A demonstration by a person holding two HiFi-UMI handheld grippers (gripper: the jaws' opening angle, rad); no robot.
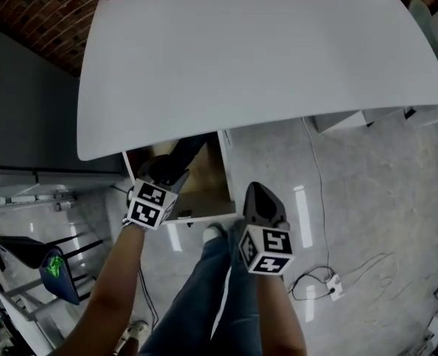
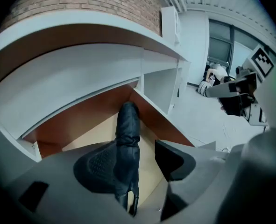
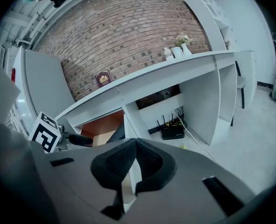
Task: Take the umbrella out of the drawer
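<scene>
A dark folded umbrella (image 2: 127,134) lies lengthwise in the open wooden drawer (image 2: 81,125) under the white table (image 1: 263,58). My left gripper (image 2: 138,160) reaches into the drawer with its jaws open around the umbrella. The umbrella rests against the left pad (image 2: 98,164), with a gap to the right pad. From the head view, the left gripper (image 1: 163,173) is over the drawer (image 1: 204,215) and the umbrella (image 1: 180,158) shows only partly under the table edge. My right gripper (image 1: 261,199) hangs to the right of the drawer's front, shut and empty (image 3: 135,146).
The table top overhangs the drawer. The person's legs in jeans (image 1: 204,288) stand just before the drawer. A router (image 3: 173,130) sits in the bay to the drawer's right. A power strip (image 1: 336,286) with cables lies on the floor. A dark stand (image 1: 52,265) is at left.
</scene>
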